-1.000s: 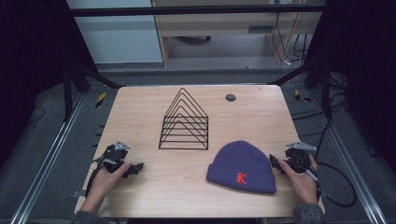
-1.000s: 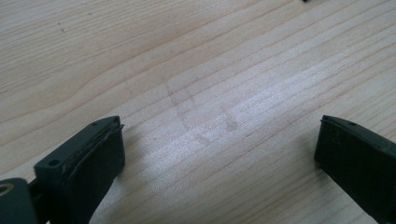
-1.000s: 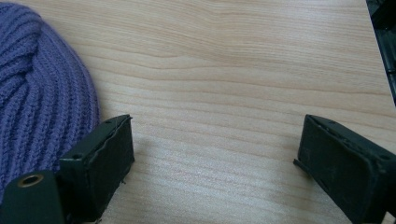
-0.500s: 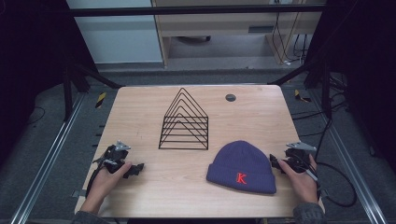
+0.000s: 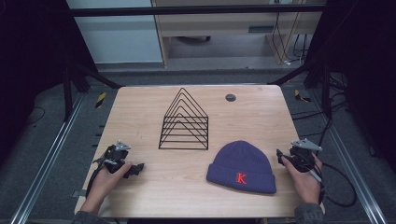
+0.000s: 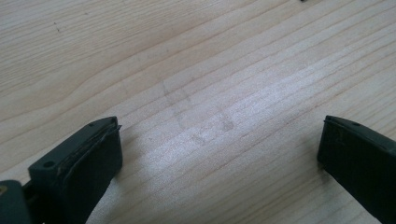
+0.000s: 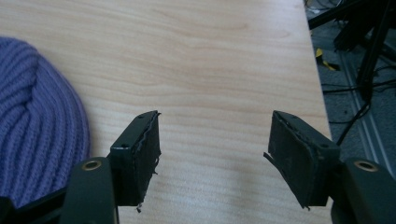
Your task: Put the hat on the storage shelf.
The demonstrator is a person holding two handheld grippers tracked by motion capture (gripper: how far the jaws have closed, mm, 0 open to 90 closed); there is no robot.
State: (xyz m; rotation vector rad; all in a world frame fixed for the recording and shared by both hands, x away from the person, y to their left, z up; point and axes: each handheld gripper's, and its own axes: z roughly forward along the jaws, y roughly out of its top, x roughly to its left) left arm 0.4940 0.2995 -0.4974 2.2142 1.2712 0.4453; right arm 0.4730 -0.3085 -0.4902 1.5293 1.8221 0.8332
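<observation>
As we look down from the high view, we see a pale wooden table [image 5: 140,116] with a person's two hands resting at its near edge, each holding a gripper. The left gripper [image 5: 134,169] lies near the table's near left corner, held in the left hand [image 5: 103,181], and its jaws point toward the middle of the table. In the left gripper view its two black jaws stand wide apart over bare wood grain, with nothing between them.

The right gripper [image 5: 280,156] sits at the near right edge, held in the right hand [image 5: 306,181], with a cable trailing off behind it. In the right gripper view we see its jaws spread apart as well, empty, hovering low over the wood, and the purple knit beanie [image 7: 32,116] lies just beside the jaw on that view's left side.

From above, we find the beanie [image 5: 243,165] flat on the table, near the right gripper, with a red letter K [image 5: 241,178] on its cuff. Behind it, toward the table's centre, stands a black wire rack [image 5: 184,121] of nested triangular frames, upright and apart from the beanie. A small dark round disc [image 5: 230,97] sits near the far edge.
</observation>
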